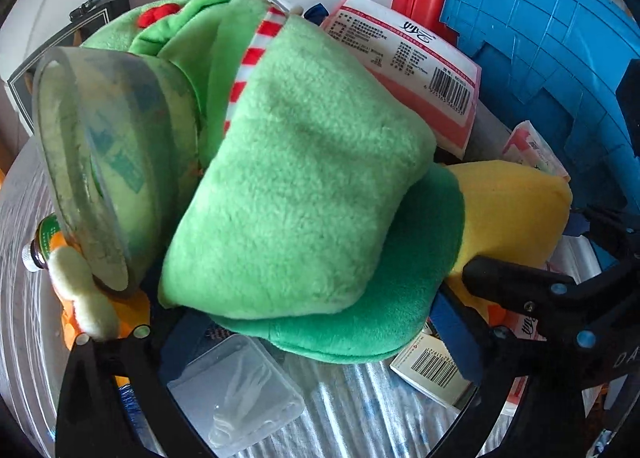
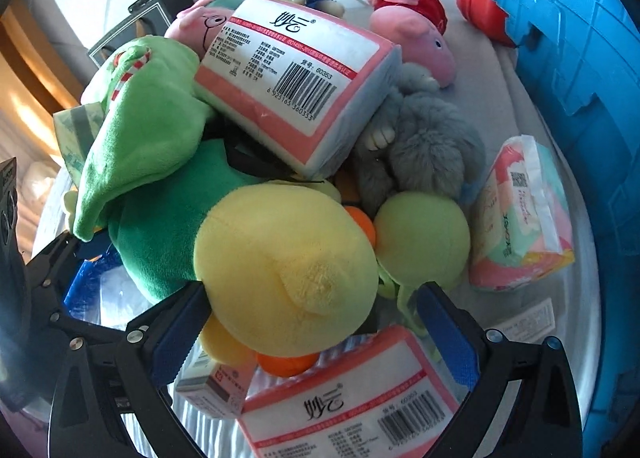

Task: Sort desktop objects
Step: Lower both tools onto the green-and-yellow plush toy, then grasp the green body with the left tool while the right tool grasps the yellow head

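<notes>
Plush toys and tissue packs are lying heaped on the surface, with the green plush at the near left and the yellow duck plush in front of me. I am holding the left tool spread wide and empty over the green plush, and the right tool spread around the duck without pinching it. I am risking the leaning tissue pack sliding off if either pull shifts the pile.

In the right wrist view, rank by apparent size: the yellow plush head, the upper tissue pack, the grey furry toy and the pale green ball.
1. Yellow plush head, though nearest the camera, so it looks inflated.
2. Upper tissue pack.
3. Grey furry toy.
4. Pale green ball.
</notes>
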`<action>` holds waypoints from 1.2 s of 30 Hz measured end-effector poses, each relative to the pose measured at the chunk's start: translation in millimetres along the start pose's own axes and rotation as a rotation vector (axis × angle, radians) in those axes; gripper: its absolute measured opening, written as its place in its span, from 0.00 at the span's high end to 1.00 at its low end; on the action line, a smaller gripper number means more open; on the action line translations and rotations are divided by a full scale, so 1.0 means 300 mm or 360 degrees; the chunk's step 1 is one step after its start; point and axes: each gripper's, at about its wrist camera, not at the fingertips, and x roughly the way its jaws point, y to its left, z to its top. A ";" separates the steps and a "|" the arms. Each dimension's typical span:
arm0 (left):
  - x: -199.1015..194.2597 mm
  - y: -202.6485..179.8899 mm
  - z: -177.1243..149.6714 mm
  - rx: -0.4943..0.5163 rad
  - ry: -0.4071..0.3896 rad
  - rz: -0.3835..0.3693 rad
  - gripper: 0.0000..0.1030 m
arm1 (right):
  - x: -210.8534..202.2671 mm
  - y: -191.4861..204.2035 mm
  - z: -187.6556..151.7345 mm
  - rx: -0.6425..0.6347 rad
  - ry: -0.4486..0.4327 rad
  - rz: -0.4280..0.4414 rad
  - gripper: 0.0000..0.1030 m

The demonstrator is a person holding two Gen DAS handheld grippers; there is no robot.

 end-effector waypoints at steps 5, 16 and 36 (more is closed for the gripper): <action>0.033 0.007 0.020 -0.0062 0.0013 -0.0051 0.00 | 0.046 -0.013 0.026 0.0060 -0.0007 0.0042 0.00; -0.136 -0.069 0.007 0.0013 -0.0197 -0.0027 0.26 | -0.091 0.020 -0.002 -0.0031 -0.0179 0.0101 0.38; -0.696 -0.388 0.062 -0.0068 -0.0797 0.0198 0.26 | -0.733 -0.035 0.004 -0.0351 -0.0728 0.0325 0.40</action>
